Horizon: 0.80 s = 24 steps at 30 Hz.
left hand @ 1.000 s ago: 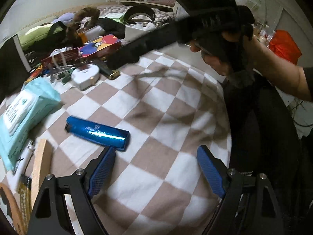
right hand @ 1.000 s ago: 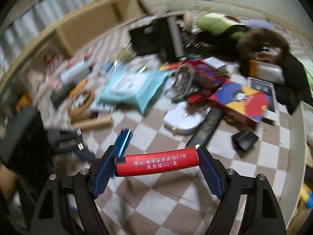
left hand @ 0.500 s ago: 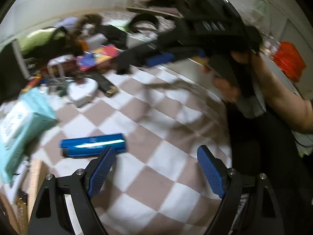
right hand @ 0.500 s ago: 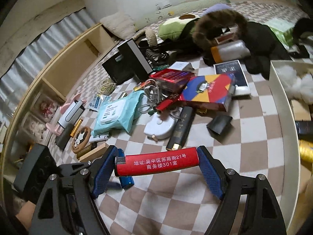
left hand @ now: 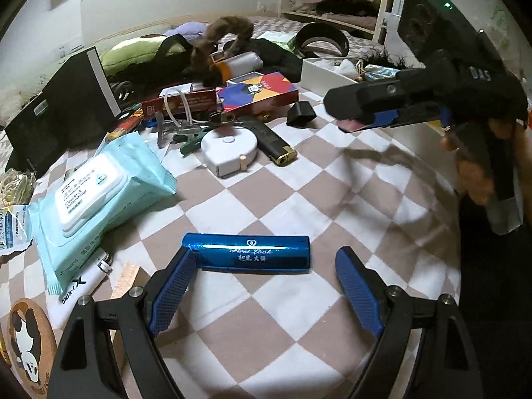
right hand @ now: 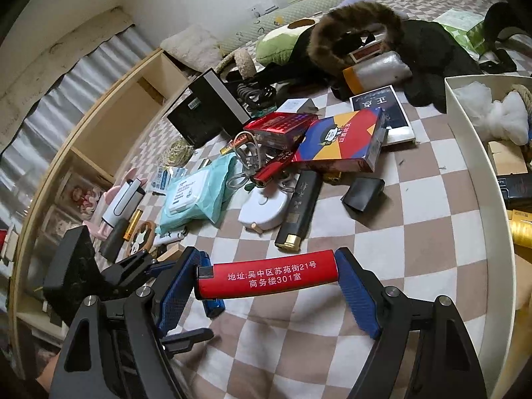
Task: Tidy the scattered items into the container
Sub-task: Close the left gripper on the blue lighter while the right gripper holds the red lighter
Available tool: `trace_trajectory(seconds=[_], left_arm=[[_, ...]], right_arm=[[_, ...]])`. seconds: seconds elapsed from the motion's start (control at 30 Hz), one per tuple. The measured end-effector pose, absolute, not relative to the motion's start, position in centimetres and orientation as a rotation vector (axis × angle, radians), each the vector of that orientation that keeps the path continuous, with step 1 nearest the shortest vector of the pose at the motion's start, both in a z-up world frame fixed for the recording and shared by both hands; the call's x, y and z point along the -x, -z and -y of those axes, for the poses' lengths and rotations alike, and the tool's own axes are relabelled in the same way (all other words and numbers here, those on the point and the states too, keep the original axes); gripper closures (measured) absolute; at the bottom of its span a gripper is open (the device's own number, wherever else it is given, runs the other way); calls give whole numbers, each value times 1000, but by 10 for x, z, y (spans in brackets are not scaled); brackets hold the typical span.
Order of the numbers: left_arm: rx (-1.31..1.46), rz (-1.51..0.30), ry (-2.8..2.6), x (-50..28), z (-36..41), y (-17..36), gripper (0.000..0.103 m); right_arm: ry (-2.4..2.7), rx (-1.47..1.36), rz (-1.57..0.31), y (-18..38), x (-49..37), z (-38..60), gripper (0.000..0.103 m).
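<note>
Left gripper [left hand: 262,271] now wide open around blue lighter [left hand: 246,256], right gripper [right hand: 269,277] still clamping red lighter [right hand: 266,279], nearer white container [right hand: 478,179].

A lighter [left hand: 246,256] lies crosswise on the checked cloth [left hand: 272,199], with a wipes pack [left hand: 99,196] to its left and a tape measure [left hand: 229,149] behind; the container [right hand: 478,173] sits far right, holding odds and ends
</note>
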<state>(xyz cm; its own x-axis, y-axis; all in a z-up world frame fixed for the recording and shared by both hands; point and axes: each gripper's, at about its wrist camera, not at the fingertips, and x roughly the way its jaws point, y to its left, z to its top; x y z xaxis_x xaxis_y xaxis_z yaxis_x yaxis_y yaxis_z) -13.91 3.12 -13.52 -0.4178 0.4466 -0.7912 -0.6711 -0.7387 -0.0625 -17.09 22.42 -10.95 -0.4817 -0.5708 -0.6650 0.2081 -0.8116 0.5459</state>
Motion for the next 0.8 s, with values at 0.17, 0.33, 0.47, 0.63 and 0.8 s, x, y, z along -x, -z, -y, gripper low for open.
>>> trace_trajectory(seconds=[0.17, 0.33, 0.47, 0.63, 0.8], left_arm=[[1131, -371, -2191, 143, -32, 139, 16], [1135, -356, -2225, 147, -26, 135, 16], [1154, -341, -2214, 155, -23, 134, 16], [1175, -372, -2170, 163, -30, 138, 16], [1176, -385, -2153, 164, -33, 140, 13]], right_arm=[[2296, -1239, 562, 109, 171, -226, 21], [2293, -1240, 564, 109, 171, -226, 21], [2287, -1239, 574, 110, 172, -227, 21], [2278, -1245, 576, 111, 172, -226, 21], [2270, -1246, 582, 112, 173, -226, 21]])
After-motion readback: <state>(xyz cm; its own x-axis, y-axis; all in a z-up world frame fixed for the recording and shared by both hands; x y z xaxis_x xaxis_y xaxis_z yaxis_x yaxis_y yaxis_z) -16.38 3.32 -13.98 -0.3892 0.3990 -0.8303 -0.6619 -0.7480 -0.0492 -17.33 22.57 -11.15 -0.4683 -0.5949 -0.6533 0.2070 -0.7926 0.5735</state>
